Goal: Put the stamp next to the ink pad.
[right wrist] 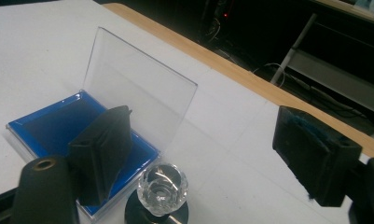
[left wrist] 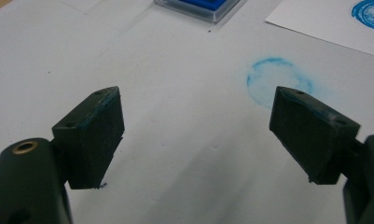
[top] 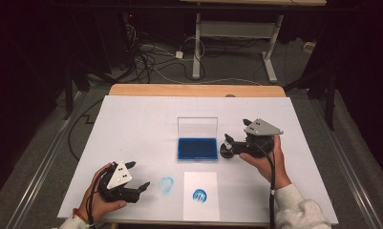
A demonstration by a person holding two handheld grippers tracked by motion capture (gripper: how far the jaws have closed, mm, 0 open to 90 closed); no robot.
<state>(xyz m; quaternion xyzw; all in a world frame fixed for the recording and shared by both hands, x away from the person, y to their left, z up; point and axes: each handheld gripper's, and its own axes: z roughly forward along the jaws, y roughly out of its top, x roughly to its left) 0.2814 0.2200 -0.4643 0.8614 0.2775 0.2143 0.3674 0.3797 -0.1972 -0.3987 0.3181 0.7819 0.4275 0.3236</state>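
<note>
Beside the ink pad point(top: 196, 148), on its right, stood the stamp point(top: 226, 150) with its clear faceted knob point(right wrist: 162, 185), upright on the white sheet point(top: 132, 124) and just next to the pad's tray. My right gripper point(top: 231, 141) hung over it with the jaws spread wide; the stamp sat low between them and neither pad touched it, so I held nothing there. My left gripper point(top: 140, 189) waited well to the left of the ink pad and nearer to me, its jaws also wide apart and empty, with blue ink smeared along the pad edges.

No brand or lettering could be read anywhere. Near my side of the ink pad lay a slip of paper point(top: 201, 195) bearing a round blue print point(top: 200, 195), too small to make out its design. Left of that slip, a fainter blue ring point(top: 166, 184) had marked the white sheet itself, just ahead of my left gripper.

The ink pad's clear lid point(top: 197, 127) stood open and upright at its far edge. Beyond it the sheet ended at the wooden table edge point(top: 196, 90). Further off, the room was dark, with tangled cables point(top: 151, 59) on grey floor and the white legs of another desk point(top: 197, 45).
</note>
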